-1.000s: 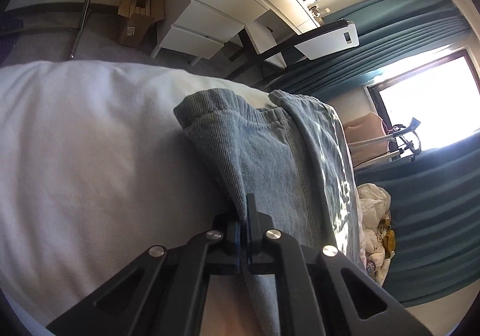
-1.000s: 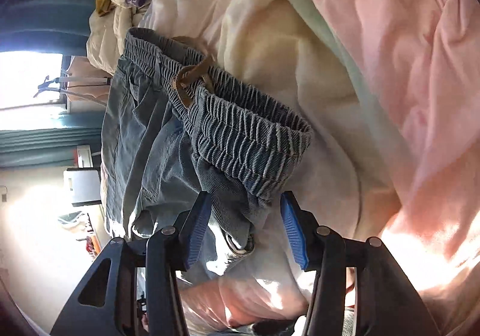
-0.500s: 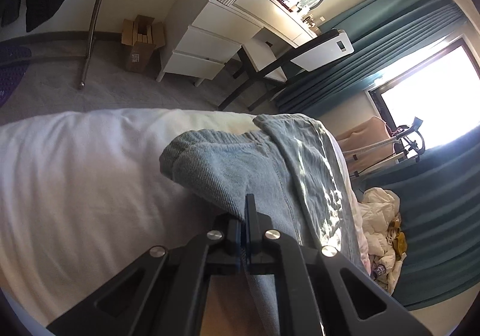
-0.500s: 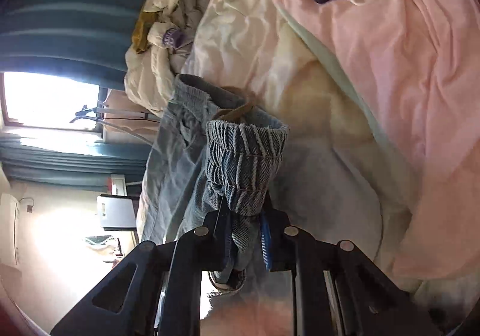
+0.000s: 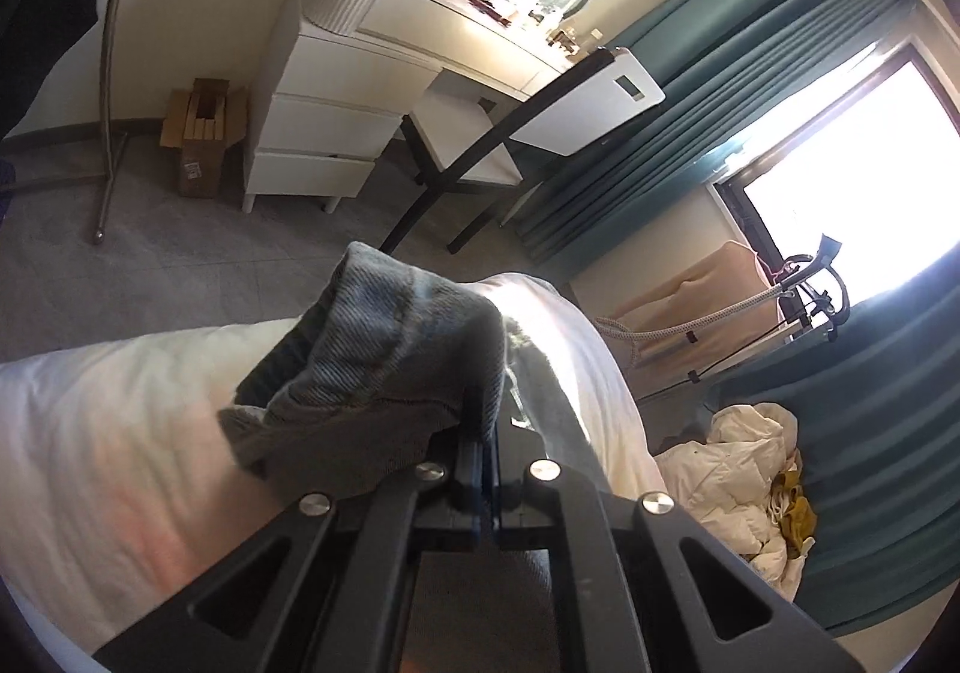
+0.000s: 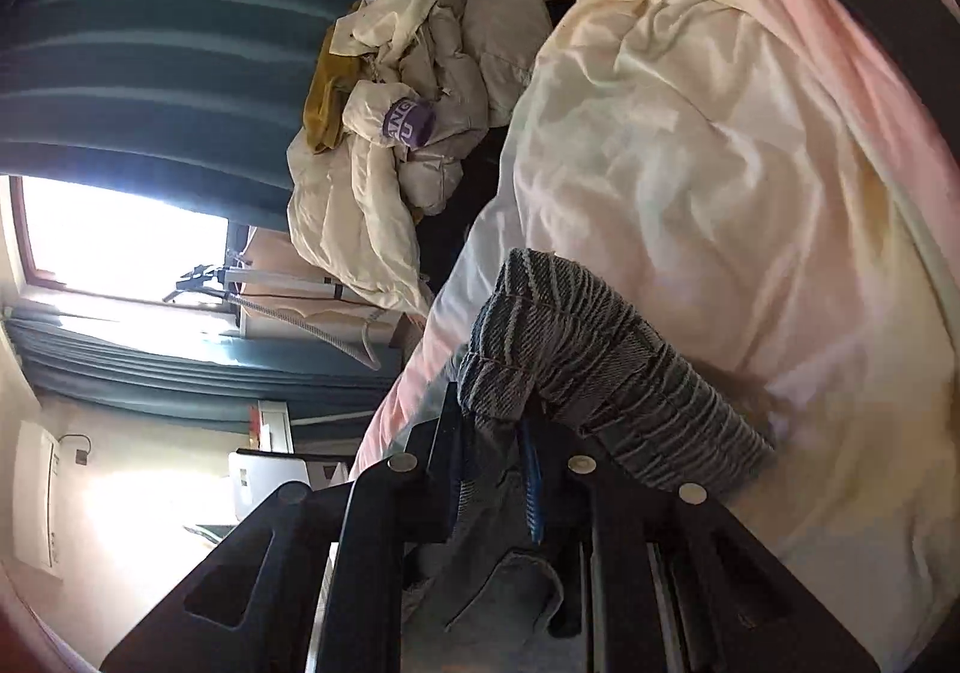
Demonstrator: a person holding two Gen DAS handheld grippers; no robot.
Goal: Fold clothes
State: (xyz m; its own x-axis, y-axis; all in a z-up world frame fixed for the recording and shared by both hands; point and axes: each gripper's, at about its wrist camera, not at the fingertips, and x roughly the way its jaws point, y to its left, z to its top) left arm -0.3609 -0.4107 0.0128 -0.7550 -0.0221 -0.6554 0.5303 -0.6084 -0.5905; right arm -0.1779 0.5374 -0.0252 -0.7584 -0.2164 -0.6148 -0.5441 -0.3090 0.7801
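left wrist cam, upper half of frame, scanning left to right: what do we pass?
Metal pole → cardboard box → white drawer unit → white stool → teal curtain → bright window.

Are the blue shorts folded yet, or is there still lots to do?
Not yet. Both grippers have grabbed the denim shorts: the left gripper pinches one edge, the right gripper grips the stretchy waistband. No fold shows. A crumpled clothes pile waits by the curtain.
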